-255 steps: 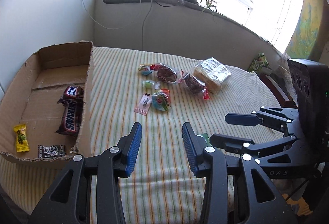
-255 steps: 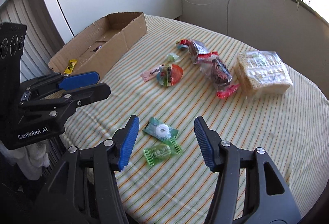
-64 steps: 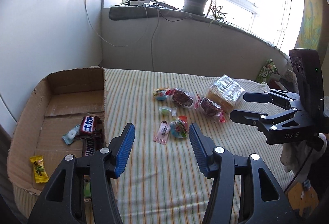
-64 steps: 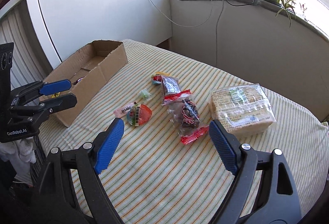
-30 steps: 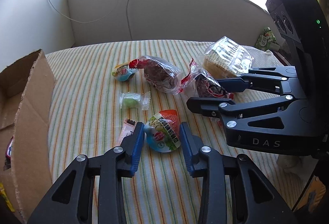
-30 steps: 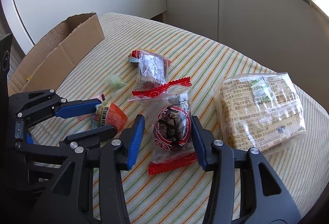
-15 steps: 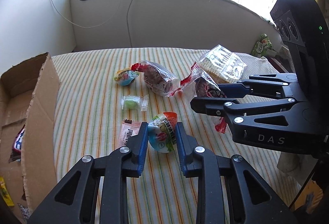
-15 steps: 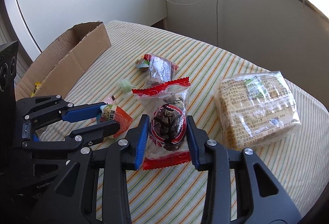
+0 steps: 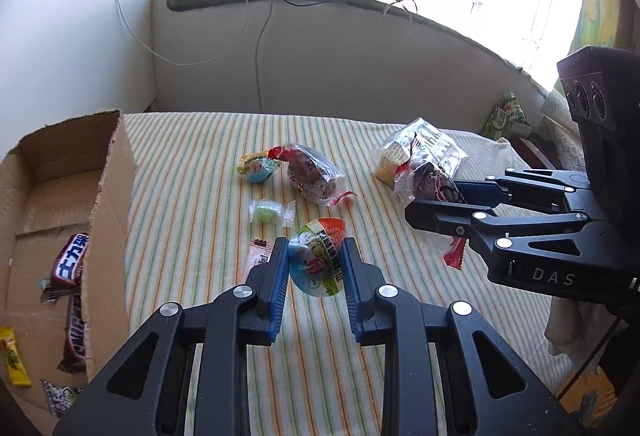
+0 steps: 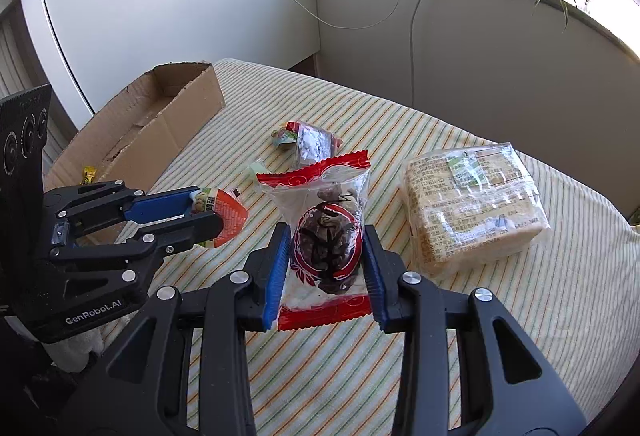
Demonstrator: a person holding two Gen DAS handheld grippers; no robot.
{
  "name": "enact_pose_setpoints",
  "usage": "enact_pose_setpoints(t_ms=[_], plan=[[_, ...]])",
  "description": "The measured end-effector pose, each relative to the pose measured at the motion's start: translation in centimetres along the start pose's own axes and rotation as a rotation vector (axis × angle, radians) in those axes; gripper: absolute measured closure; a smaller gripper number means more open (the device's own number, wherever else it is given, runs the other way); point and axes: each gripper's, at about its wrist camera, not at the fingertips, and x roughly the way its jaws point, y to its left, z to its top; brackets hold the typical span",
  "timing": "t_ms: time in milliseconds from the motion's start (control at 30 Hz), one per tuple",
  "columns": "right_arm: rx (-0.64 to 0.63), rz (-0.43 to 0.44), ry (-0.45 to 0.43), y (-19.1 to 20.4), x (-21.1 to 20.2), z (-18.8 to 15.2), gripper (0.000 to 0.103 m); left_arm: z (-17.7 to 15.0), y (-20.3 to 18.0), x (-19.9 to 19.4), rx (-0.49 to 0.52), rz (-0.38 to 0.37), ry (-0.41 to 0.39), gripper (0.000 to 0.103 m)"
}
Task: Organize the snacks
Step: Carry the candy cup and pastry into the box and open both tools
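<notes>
My left gripper (image 9: 314, 248) is shut on an egg-shaped snack pack (image 9: 318, 260) with an orange top and holds it above the striped tablecloth (image 9: 192, 176). It also shows in the right wrist view (image 10: 224, 214). My right gripper (image 10: 325, 236) is shut on a clear red-edged bag of dark cake (image 10: 324, 236), lifted off the cloth; it also shows in the left wrist view (image 9: 424, 176). The cardboard box (image 9: 108, 204) stands at the left with chocolate bars (image 9: 70, 268) and small candies inside.
On the cloth lie a green wrapped candy (image 9: 270, 212), a pink sachet (image 9: 258, 256), a second cake bag (image 9: 312, 176), a small blue-green pack (image 9: 256, 166) and a large cracker pack (image 10: 472, 208). A wall, cables and a plant on the sill stand behind.
Both grippers have risen from the cloth with their snacks. The egg-shaped pack and the cake bag now hang clear of the table.
</notes>
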Motion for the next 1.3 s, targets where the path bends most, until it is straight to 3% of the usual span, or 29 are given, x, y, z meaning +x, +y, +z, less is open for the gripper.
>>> enact_pose_setpoints(t_ms=[600, 933, 1300], plan=[[-0.115, 0.106, -0.036, 8.2, 1.1, 4.6, 0.066, -0.8, 6.9, -8.0, -0.093, 0.153, -0.128, 0.079], [-0.193, 0.171, -0.023, 13.7, 4.0, 7.8, 0.066, -2.1, 11.4, -10.2, -0.157, 0.226, -0.142, 0.079], [-0.261, 0.210, 0.010, 17.9, 7.5, 10.3, 0.066, -2.9, 13.8, -10.8, -0.187, 0.264, -0.136, 0.079]])
